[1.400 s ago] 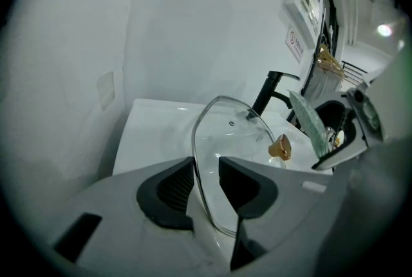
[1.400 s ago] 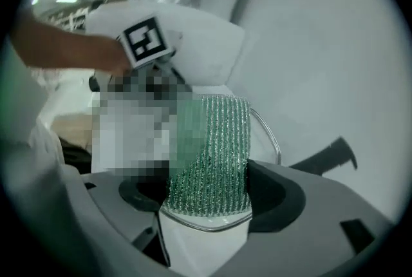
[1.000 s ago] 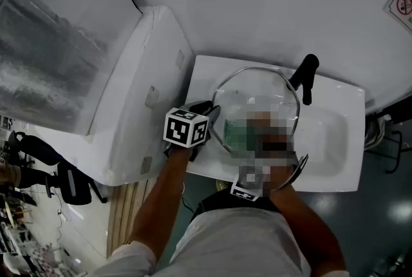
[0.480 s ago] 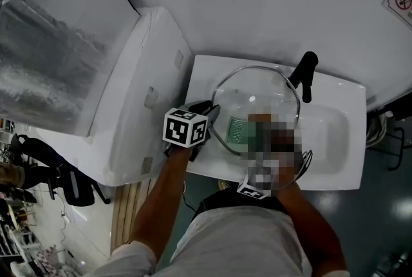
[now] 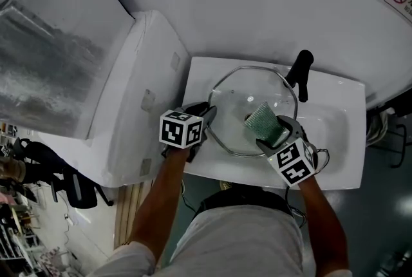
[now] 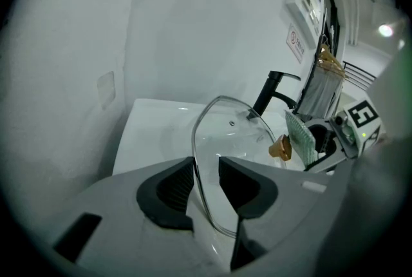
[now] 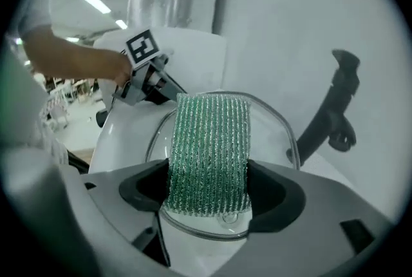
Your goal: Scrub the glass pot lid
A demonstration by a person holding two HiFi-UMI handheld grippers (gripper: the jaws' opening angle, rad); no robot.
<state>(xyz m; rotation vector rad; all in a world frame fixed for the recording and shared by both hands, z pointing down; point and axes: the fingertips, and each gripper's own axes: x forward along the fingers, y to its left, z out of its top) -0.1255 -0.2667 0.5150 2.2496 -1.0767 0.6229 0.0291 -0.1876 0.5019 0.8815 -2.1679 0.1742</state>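
Over white sink [image 5: 335, 135], left gripper [image 6: 205, 174] pinches lid [image 5: 248, 94]; right gripper [image 7: 209, 184] holds scourer [image 5: 262, 121].

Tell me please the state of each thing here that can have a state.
glass pot lid: tilted on edge over the sink
left gripper: shut on the lid's rim
green scrub pad: upright, near the lid's face
right gripper: shut on the scrub pad
faucet: no water seen running
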